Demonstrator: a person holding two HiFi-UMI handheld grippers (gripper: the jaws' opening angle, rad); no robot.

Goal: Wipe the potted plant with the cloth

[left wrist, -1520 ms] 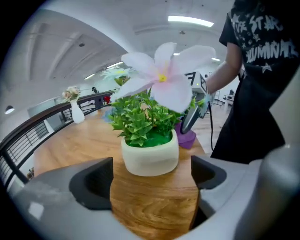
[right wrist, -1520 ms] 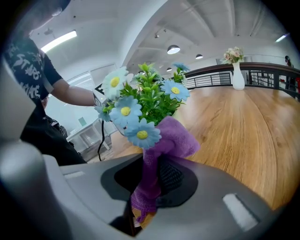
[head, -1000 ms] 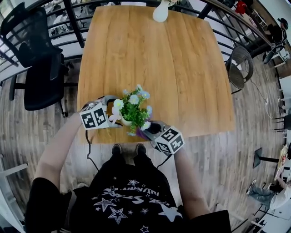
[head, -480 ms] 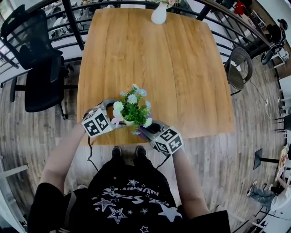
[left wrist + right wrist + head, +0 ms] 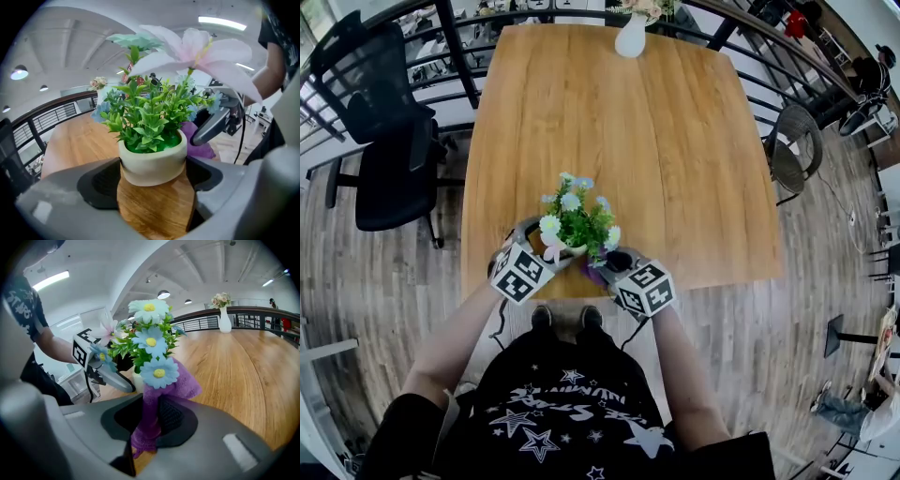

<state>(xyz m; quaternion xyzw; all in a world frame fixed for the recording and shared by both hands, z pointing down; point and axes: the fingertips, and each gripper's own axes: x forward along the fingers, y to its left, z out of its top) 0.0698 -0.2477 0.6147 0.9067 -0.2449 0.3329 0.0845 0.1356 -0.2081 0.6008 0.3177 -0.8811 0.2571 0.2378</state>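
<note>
Left claw (image 5: 154, 187) just closed on the cream-potted green plastic plant (image 5: 152, 161), wrist rolled; right claw (image 5: 150, 420) pinches the purple cloth (image 5: 185, 380) against it, so wiping can proceed.

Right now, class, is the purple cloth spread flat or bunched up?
Bunched up: in the right gripper view the purple cloth is pinched between the right gripper's jaws, crumpled against the potted plant.

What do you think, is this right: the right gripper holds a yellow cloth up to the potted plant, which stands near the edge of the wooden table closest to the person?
Not quite: the cloth is purple, not yellow, as the right gripper view shows. The right gripper does hold it up to the potted plant, near that edge of the wooden table.
</note>
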